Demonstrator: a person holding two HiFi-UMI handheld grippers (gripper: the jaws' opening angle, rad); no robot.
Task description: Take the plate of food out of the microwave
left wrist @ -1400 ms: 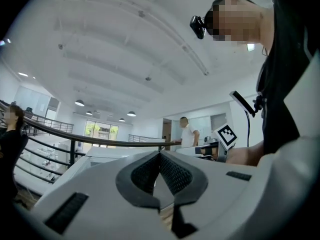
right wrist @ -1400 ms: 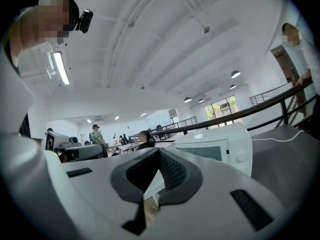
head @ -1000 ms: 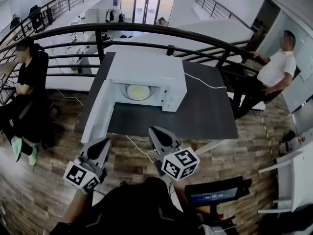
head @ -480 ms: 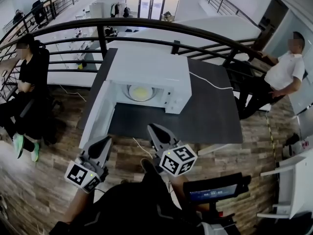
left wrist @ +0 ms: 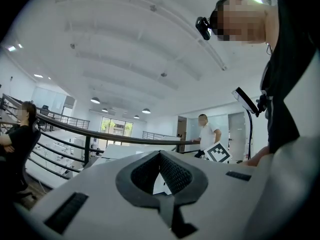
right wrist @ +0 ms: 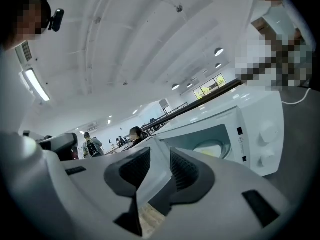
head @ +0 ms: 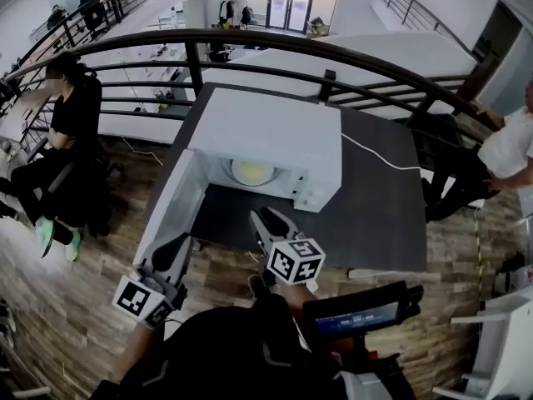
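1 plate of food [head: 252, 172] sits inside the open white microwave [head: 266, 127].

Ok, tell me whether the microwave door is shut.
No: the microwave door stands swung wide open to the left, and the plate of food shows inside.

The white microwave [head: 268, 137] stands upright on a dark grey table [head: 379, 223], near its left edge. Its door [head: 171, 212] hangs wide open, swung out to the left. Inside the lit cavity, the plate of food [head: 252, 172] lies flat on the floor, round and pale yellow, roughly centred.
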